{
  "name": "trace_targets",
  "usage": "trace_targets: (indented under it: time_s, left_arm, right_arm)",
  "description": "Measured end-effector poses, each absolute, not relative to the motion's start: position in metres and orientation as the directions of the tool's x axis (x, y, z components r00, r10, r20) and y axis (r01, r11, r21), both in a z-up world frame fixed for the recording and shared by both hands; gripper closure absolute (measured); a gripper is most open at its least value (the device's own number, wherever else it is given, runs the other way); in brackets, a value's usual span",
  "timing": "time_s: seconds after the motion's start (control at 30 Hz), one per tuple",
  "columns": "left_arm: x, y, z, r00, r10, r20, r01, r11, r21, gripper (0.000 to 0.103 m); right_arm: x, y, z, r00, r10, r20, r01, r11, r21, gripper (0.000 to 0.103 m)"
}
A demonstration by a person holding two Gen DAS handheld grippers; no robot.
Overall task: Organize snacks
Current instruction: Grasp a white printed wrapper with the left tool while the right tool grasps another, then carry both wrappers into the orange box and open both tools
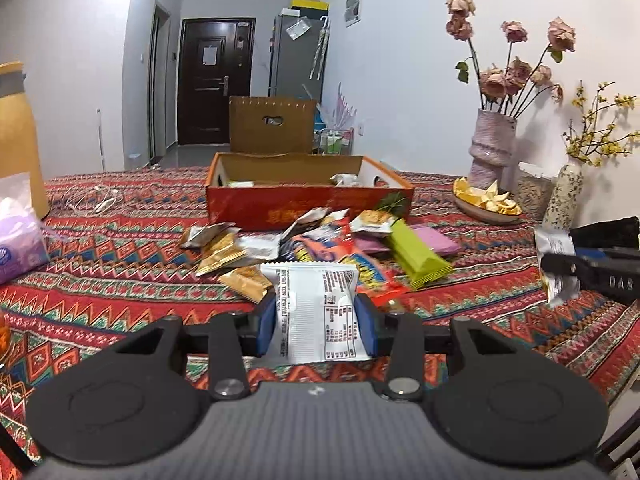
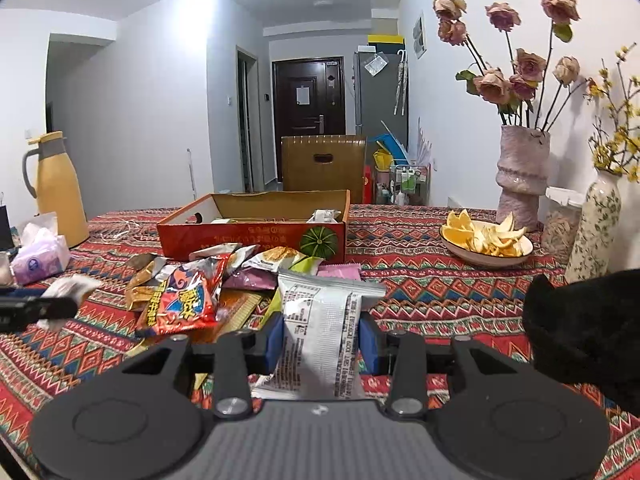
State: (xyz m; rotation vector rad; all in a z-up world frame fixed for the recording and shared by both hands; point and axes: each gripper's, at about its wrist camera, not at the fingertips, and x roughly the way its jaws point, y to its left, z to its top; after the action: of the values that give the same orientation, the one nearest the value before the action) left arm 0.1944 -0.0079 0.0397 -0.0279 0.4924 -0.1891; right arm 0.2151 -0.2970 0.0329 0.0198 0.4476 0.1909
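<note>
Now, each line below places things by the orange box, the landmark for your coming move.

Left claw (image 1: 316,322): clamped on a white packet (image 1: 316,308); you carry it above the worktop (image 1: 120,248), on your side of the snack pile.

Right claw (image 2: 322,340): clamped on a silver packet (image 2: 320,332), likewise lifted clear of the cloth.

Orange box (image 1: 308,204): open-topped, lying straight ahead of both claws and beyond the pile; a few wrappers already show inside near its far wall.

Snack pile (image 1: 320,240): loose packets heaped against the near wall of the orange box, between that wall and your claws.

Direction of travel: forward and up over the near wall, as I judge it, since that wall stands between each held packet and the opening.

Long axis: the orange box runs left to right across your view; each held packet stands with its long axis pointing toward the box, its far end past the fingertips.

Nearer claw: too close to call. In the left view the box sits dead ahead; in the right view it lies ahead and slightly to the left.

Risk: the floppy far end of a packet may catch the near wall if you come in low.
</note>
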Motion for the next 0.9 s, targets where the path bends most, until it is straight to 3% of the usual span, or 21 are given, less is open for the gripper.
trace_targets:
  time_s: [0.4, 0.9]
  left_arm:
    - [0.228, -0.026, 0.068, 0.896, -0.143, -0.420, 0.157, 0.988, -0.001, 0.061]
    - [0.380, 0.000, 0.113, 0.921, -0.143, -0.362, 0.146, 0.989, -0.022, 0.061]
  right_arm:
    - [0.241, -0.300, 0.047, 0.891, 0.248, -0.380, -0.246, 0.968, 0.055, 0.065]
    - [0.381, -0.260, 0.090, 0.887, 0.340, -0.314, -0.374, 0.926, -0.056, 0.065]
